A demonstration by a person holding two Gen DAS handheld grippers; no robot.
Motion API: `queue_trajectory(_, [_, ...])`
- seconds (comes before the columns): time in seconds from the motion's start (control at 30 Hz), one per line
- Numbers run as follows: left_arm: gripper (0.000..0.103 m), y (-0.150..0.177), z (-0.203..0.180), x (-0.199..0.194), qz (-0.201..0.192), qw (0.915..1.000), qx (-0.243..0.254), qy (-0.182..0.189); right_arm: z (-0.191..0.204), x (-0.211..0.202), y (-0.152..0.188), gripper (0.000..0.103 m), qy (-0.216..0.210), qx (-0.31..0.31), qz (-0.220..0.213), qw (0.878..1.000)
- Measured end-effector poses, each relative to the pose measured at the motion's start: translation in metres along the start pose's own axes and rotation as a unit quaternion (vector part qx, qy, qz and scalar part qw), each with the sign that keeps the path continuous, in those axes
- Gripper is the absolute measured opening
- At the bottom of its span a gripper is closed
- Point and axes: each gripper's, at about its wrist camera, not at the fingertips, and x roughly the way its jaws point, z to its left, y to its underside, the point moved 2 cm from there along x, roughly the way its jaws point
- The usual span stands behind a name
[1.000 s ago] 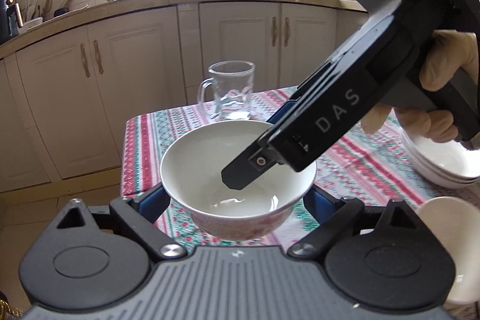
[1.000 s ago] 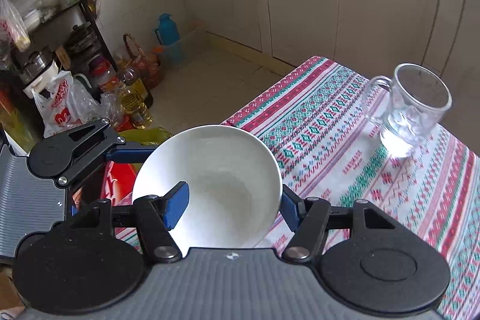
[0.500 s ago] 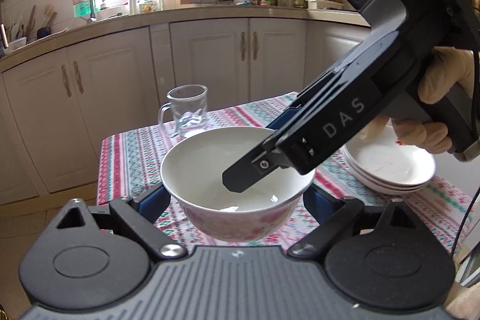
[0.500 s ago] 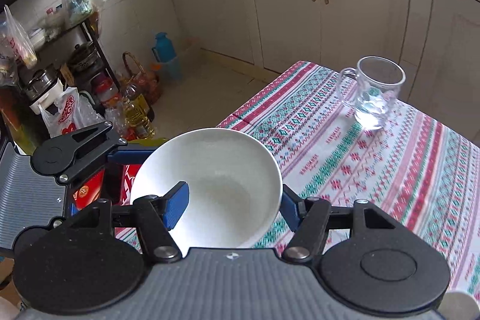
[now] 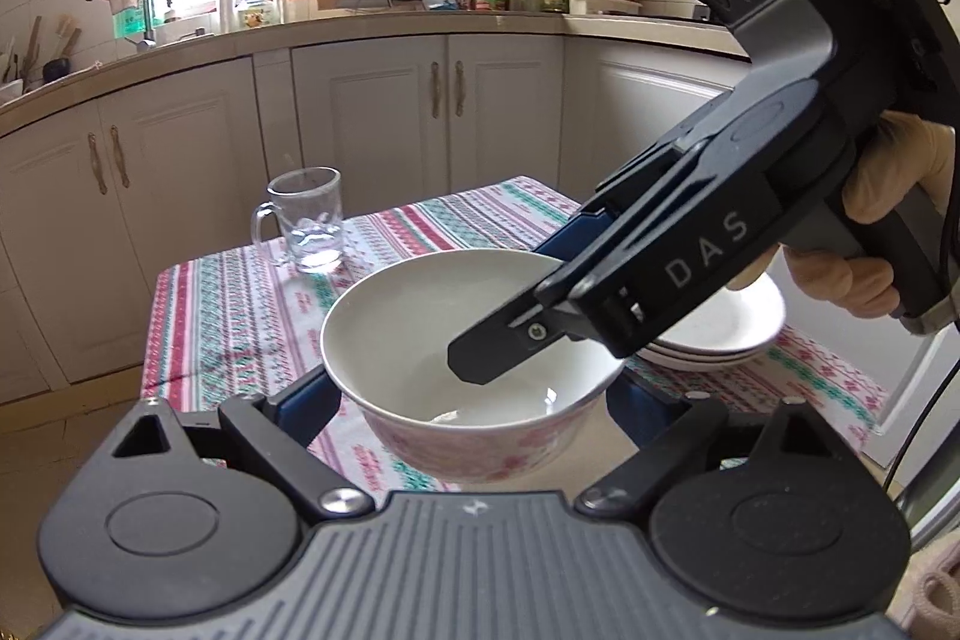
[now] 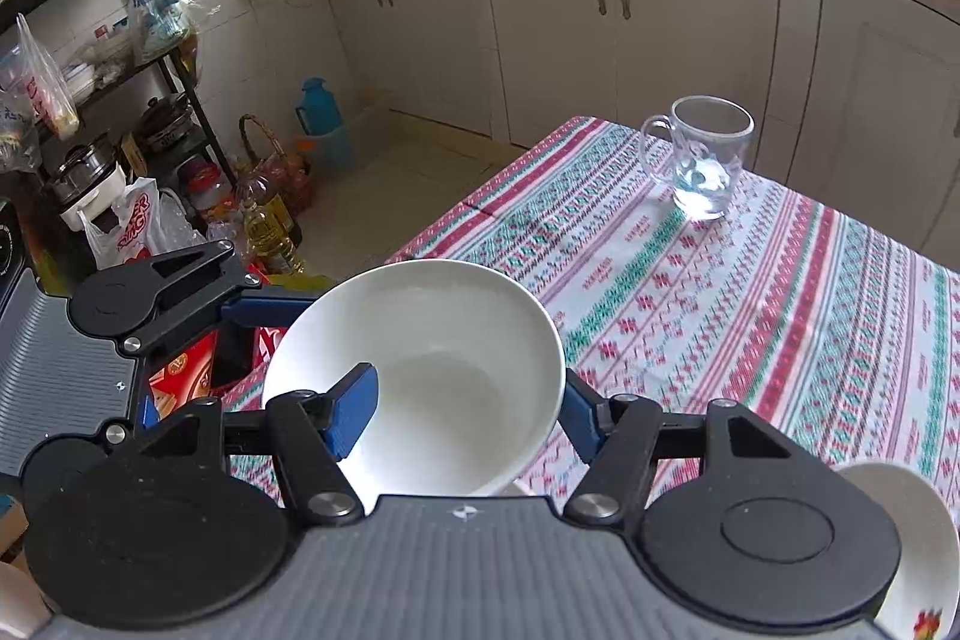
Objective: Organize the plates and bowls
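The white ceramic bowl with a pink floral outside (image 5: 474,370) is seen at the lower centre of both views, held above the near edge of the striped, patterned tablecloth (image 6: 750,292). It is clamped at its rim by the right gripper (image 6: 468,403), one blue pad (image 6: 354,409) inside the bowl and the other outside. It is flanked by the left gripper (image 5: 474,400), whose fingers are spread on either side; contact cannot be told. Compared with a second ago, the clear glass mug (image 5: 306,220) is now seen further to the upper left in the left view, and the stack of white plates (image 5: 720,334) at the right is more fully shown.
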Motion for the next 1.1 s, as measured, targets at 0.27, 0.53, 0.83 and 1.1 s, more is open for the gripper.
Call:
queue_trajectory(0.27, [0.095,0.007,-0.020,-0.004,0.006,0.9998,0.005,0.017,0.001,-0.015,0.028,0.070,0.009,0.013,-0.003,1.000])
queue_trajectory(0.53, [0.095,0.013,-0.031,-0.004,0.018,0.9995,0.002,0.027,0.001,-0.021,0.047,0.070,0.011,0.019,0.001,1.000])
queue_trajectory(0.83, [0.095,0.021,-0.034,0.001,0.036,0.9988,0.001,0.032,0.000,-0.017,0.059,0.070,0.010,0.024,0.006,1.000])
queue_trajectory(1.1, [0.095,0.024,-0.033,0.006,0.048,0.9981,-0.002,0.038,-0.003,-0.012,0.066,0.070,0.008,0.030,0.012,0.999])
